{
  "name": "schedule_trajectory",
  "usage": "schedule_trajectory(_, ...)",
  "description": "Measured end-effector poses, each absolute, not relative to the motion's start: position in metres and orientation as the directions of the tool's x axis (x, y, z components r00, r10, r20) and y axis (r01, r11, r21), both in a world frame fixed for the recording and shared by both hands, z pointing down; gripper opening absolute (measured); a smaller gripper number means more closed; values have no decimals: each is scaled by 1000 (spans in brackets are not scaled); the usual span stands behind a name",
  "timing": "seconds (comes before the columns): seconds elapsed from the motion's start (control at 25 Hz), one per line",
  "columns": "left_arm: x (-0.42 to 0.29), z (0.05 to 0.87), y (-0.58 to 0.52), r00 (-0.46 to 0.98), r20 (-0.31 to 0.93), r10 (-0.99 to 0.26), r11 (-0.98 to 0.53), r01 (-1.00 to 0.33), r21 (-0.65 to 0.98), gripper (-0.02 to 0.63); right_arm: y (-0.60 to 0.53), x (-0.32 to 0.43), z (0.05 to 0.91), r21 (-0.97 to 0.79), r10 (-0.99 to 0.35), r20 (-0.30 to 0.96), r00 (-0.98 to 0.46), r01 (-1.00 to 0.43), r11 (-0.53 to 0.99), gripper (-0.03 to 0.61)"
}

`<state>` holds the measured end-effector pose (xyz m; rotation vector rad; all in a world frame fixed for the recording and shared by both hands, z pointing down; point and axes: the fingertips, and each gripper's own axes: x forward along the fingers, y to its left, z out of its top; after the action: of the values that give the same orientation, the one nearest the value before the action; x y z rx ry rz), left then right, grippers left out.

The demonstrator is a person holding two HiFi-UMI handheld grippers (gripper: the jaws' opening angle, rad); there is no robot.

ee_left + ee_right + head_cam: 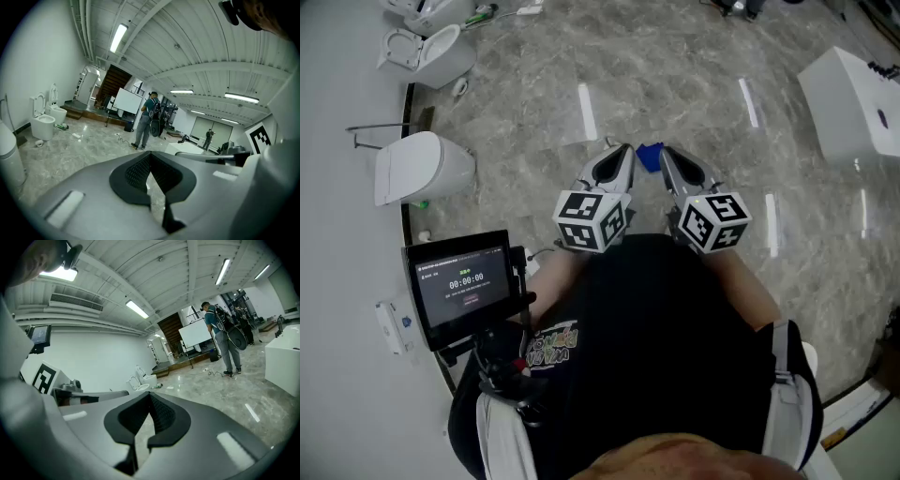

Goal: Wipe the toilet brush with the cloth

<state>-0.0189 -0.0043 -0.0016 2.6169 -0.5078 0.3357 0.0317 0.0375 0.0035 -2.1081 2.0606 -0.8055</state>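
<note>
While the grey marbled floor (pixel 694 84) spreads below and white ceramic toilets (pixel 427 167) line the left wall, the left gripper (pixel 622 150) and right gripper (pixel 667 153) are held side by side, both clenched on nothing; a small blue cloth (pixel 649 157) shows between their tips.

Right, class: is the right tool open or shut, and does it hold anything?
Shut and empty: in the right gripper view, the right tool has its ribbed pads meeting at the tips, nothing between them.
</note>
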Motion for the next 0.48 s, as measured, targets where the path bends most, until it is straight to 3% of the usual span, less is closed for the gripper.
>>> schedule_trajectory(0.48,-16,-7,-5,906,309,-288,-833,-397,385,0,37,35,-7,-406,-953,301,-36,-909,-94,3)
